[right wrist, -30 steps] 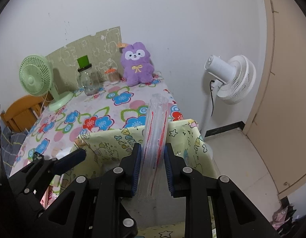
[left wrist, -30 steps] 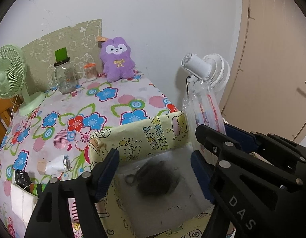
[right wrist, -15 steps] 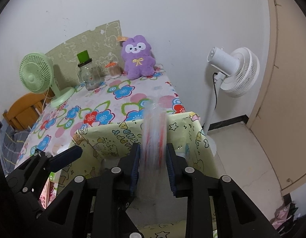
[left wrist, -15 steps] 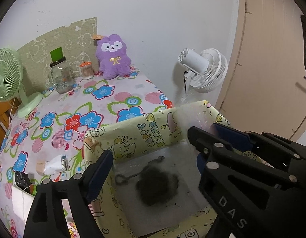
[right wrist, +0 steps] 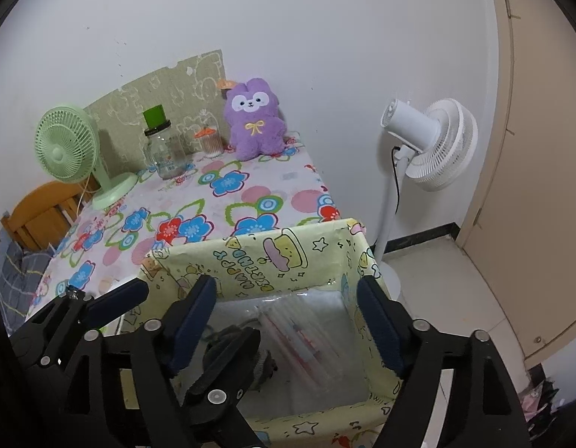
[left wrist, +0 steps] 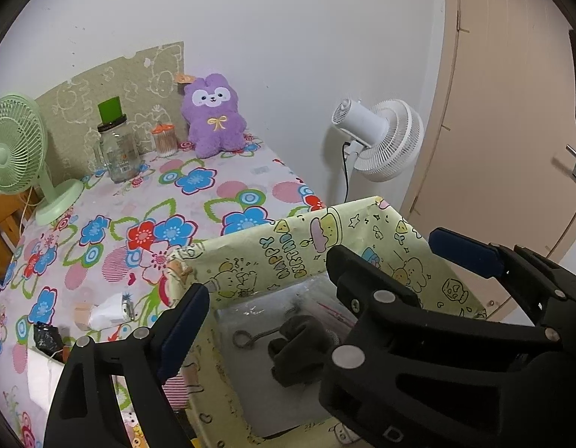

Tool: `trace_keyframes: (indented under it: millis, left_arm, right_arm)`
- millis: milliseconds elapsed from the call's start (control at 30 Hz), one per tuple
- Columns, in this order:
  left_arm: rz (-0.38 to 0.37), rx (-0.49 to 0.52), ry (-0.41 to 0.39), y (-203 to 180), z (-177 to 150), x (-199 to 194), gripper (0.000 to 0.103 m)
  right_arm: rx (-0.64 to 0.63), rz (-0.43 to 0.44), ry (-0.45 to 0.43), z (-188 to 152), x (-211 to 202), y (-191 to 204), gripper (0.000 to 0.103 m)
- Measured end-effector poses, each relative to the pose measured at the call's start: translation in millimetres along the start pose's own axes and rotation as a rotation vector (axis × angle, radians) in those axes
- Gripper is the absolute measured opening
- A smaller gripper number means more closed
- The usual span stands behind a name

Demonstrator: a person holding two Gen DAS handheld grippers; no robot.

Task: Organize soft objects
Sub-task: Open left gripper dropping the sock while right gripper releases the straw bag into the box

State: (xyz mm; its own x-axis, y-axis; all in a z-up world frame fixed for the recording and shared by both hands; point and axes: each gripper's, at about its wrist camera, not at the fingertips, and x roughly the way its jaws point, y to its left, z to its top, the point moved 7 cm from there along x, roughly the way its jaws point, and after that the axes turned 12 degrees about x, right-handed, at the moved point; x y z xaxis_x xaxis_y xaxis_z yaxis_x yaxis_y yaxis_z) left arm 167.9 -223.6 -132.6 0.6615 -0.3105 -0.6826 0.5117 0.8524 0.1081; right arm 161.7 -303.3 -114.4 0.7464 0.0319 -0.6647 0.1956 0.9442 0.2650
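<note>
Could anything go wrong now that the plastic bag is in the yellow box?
Maybe two things. The yellow box sits at the table's corner edge, so a bump from either opening tool could tip it off. And the clear plastic bag lies loosely beside the dark fuzzy thing, so the right tool, hovering just above, could snag it when pulling away.

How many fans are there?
2: a green fan on the table's far left corner, and a white fan standing on the floor by the wall. More could be out of view.
</note>
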Motion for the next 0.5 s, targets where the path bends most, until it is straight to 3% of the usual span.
trace_keyframes:
  millis: [500]
  left_arm:
    - [0.051, -0.033, -0.043, 24, -7, -35, 0.097]
  right_arm:
    - [-0.019, 0.020, -0.054, -1, -27, 32, 0.095]
